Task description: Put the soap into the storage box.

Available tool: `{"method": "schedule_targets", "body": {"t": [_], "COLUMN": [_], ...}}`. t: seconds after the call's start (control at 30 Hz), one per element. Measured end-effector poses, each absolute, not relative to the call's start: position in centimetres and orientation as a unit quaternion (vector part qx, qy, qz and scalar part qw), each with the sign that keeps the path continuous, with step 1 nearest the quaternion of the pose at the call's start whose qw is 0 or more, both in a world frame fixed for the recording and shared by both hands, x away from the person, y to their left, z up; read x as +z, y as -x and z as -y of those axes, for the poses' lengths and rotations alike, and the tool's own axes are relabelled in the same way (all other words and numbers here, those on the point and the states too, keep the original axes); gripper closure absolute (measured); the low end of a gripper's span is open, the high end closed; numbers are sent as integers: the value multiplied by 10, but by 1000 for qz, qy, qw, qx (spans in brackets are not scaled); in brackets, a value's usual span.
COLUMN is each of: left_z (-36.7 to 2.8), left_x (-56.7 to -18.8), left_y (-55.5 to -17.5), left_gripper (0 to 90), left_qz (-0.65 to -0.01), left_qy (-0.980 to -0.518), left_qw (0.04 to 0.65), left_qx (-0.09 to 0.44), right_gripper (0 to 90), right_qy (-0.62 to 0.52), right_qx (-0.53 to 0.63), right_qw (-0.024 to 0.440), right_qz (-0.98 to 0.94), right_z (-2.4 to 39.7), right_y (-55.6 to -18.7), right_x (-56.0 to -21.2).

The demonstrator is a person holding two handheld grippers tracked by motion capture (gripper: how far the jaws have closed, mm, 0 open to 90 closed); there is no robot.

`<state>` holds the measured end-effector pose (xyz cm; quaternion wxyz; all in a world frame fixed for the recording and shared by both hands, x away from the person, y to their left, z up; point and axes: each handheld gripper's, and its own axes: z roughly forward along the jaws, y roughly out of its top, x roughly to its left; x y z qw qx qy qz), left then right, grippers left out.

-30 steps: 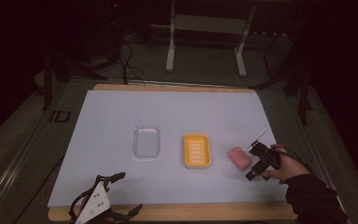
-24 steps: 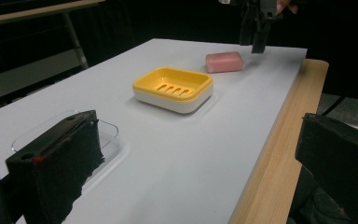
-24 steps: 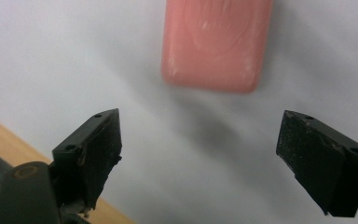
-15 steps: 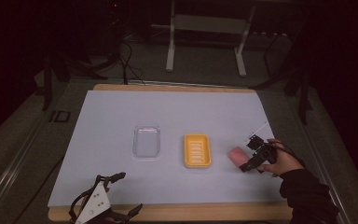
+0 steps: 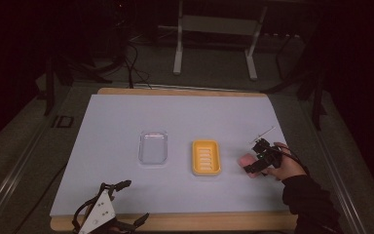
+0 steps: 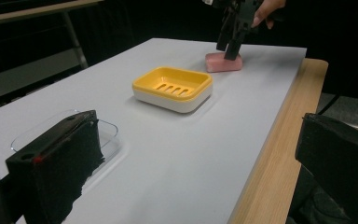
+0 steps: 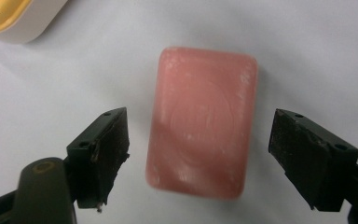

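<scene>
soap [image 7: 201, 123]: pink, waxy matt | dish [image 5: 206, 157]: glossy yellow plastic | table edge [image 6: 270, 154]: wood

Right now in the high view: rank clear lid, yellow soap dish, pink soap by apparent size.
1. clear lid and yellow soap dish: look about alike, too close to rank.
2. pink soap: clearly smallest, partly covered by the right gripper.

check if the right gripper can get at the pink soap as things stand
Probably yes. The right gripper hangs straight over the pink soap, its jaws, which have just been closing, on either side with small gaps. The yellow dish sits apart, so nothing blocks it.
</scene>
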<state>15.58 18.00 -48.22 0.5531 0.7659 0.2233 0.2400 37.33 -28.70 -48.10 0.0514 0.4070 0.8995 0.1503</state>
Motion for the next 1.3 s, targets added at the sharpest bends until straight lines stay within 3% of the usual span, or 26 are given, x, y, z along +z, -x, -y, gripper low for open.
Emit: {"method": "schedule_targets", "body": {"t": [0.2,0.8,1.3], "left_z": [-180,-180,-180], "left_x": [-482,-483,-483], "left_y": [-156,-156,-157], "left_gripper": [9,9,9], "left_qz": [-223,-223,-225], "left_qy": [-767,-769,-767], "left_qw": [552,550,552], "left_qx": [240,238,239], "right_gripper": [202,359,373], "right_qy": [-413,-405,-513], "right_qx": [150,116,104], "right_qw": [60,67,104], "right_qz": [-896,-905,-846], "right_z": [284,277,265], "right_y": [-375,-373,-367], "right_x": [-492,-502,-490]}}
